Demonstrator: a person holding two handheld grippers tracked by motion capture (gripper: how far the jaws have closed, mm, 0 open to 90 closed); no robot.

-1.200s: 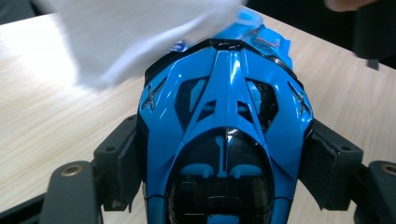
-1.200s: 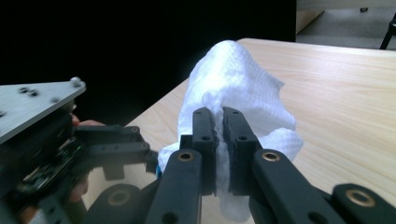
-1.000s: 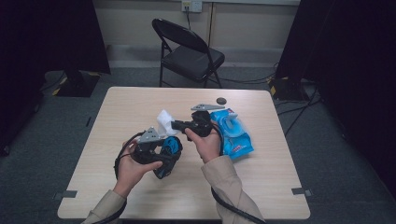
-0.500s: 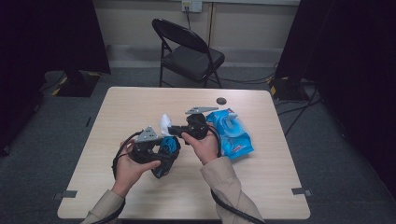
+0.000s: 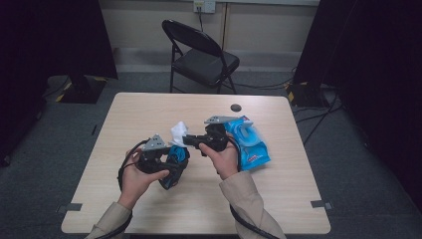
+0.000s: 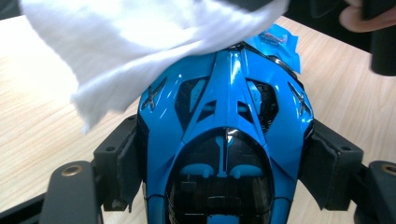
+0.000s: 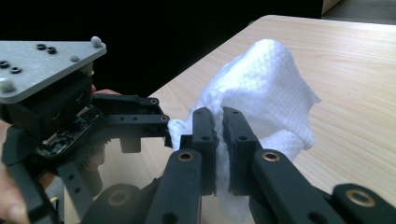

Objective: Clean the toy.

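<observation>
Fingers (image 7: 218, 140) holding wipe (image 7: 261, 88), shifted left

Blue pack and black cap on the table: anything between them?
Nothing. In the high view, bare tabletop runs from the cap down to the pack. They lie apart, the pack's top edge just short of the cap.

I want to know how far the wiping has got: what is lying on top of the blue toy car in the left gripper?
A white wipe, pinched in the right gripper, drapes over the far end of the blue toy car. That end is hidden under it; the rest is bare.
</observation>
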